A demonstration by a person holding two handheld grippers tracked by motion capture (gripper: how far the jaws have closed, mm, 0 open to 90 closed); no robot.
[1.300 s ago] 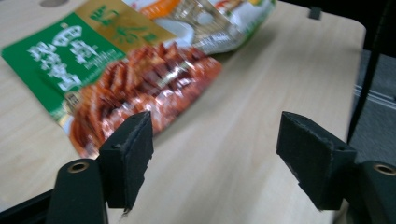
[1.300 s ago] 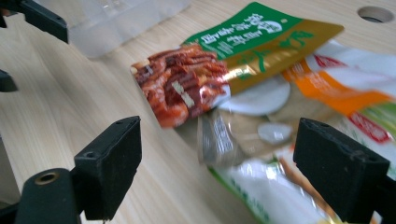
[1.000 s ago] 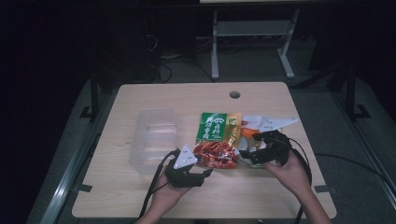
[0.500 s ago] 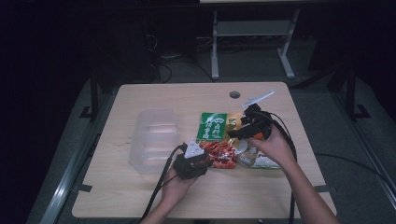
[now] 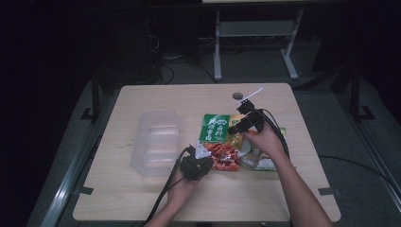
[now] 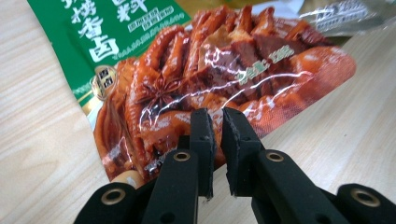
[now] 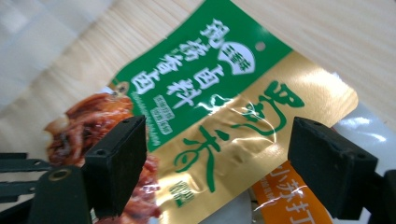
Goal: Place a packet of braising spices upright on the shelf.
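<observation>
The left gripper (image 6: 214,122) has just been closing; its jaws now stand almost together, pinching the near edge of the red-and-green food pouch (image 6: 205,70), which lies flat on the wooden table (image 5: 156,198). The right gripper (image 5: 241,120) hovers over the pouch's far end with its jaws spread wide and nothing between the pads. In its own view the gold pouch (image 7: 261,140) lies just beyond those jaws. A clear plastic container (image 5: 153,142) sits well apart, outboard of the left gripper.
</observation>
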